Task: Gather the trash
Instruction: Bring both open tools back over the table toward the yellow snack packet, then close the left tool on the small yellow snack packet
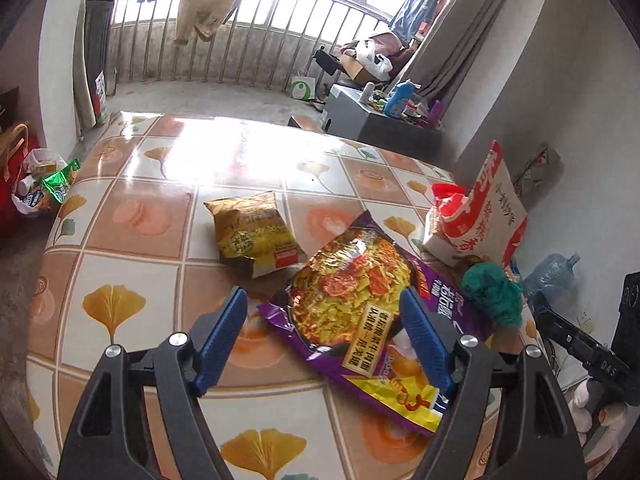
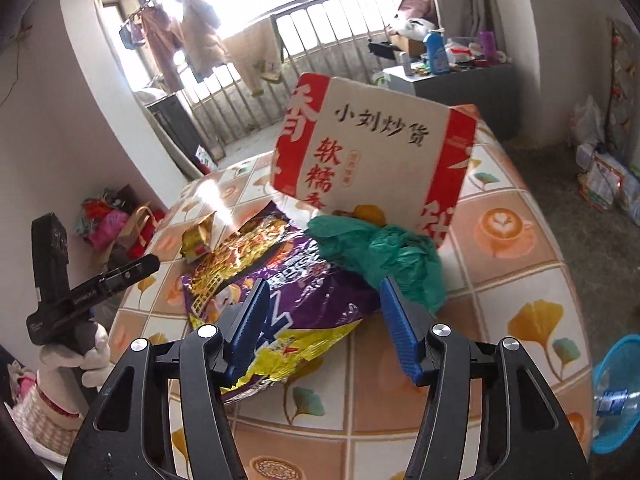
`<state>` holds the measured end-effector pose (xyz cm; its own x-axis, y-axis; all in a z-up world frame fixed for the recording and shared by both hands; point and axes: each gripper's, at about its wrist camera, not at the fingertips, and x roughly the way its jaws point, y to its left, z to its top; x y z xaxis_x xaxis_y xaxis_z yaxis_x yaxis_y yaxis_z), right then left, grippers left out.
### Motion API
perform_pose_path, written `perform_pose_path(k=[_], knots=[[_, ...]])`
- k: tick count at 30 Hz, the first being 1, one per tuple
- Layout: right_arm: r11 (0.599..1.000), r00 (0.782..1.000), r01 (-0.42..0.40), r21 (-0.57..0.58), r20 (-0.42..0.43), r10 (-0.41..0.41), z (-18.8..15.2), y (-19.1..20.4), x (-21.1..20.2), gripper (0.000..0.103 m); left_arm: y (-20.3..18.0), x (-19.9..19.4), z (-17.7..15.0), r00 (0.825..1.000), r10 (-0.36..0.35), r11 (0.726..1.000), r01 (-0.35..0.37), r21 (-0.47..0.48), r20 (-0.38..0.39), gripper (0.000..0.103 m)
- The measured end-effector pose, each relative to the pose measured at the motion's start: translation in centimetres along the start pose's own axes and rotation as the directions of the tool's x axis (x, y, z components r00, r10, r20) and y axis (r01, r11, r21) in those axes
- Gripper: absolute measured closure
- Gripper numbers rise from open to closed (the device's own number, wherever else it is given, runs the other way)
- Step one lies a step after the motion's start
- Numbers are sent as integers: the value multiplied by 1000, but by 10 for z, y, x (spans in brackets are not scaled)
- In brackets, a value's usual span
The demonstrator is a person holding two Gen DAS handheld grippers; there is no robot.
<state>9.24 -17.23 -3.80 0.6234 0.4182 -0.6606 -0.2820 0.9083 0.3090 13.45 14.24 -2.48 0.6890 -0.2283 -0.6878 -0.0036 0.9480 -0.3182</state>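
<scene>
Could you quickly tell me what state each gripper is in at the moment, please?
Left gripper: open, holding nothing, above the purple snack bag.
Right gripper: open, holding nothing, near the green plastic bag.

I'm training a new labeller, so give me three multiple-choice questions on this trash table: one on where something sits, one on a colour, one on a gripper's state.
1. Where does the yellow snack bag lie?
A. on the tablecloth
B. in a bin
C. in a gripper

2. What colour is the crumpled plastic bag?
A. red
B. teal green
C. black

3. How is the left gripper?
A. clamped on a bottle
B. out of sight
C. open over the purple snack bag

Key: 1 A, it rests flat on the cloth; 2 B, plainly teal; 3 C, its pads stand apart.
</scene>
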Motion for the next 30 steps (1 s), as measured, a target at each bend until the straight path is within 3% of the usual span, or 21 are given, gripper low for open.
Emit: perform_pose_path(k=[6,11,17,24,30], knots=[[999,998,-23,-28,-56,21,2,20,22,49,24,35,36,997,74,997,-75,-36,-27,29],[997,995,-29,67,-89,35,-2,4,13,49,22,68,54,987,147,989,-146,14,-63,27],[987,994,2,159,-106,15,-10,-17,0,48,21,99,50,965,244,969,-238,70,-99,28],[979,992,-27,202,-113,50,-12,-22,0,48,30,94,47,960,273,959,-267,92,-61,54],[962,989,-69,264,-112,101,-17,-33,-6,48,31,73,50,978,208,976,-205,72,-28,70]])
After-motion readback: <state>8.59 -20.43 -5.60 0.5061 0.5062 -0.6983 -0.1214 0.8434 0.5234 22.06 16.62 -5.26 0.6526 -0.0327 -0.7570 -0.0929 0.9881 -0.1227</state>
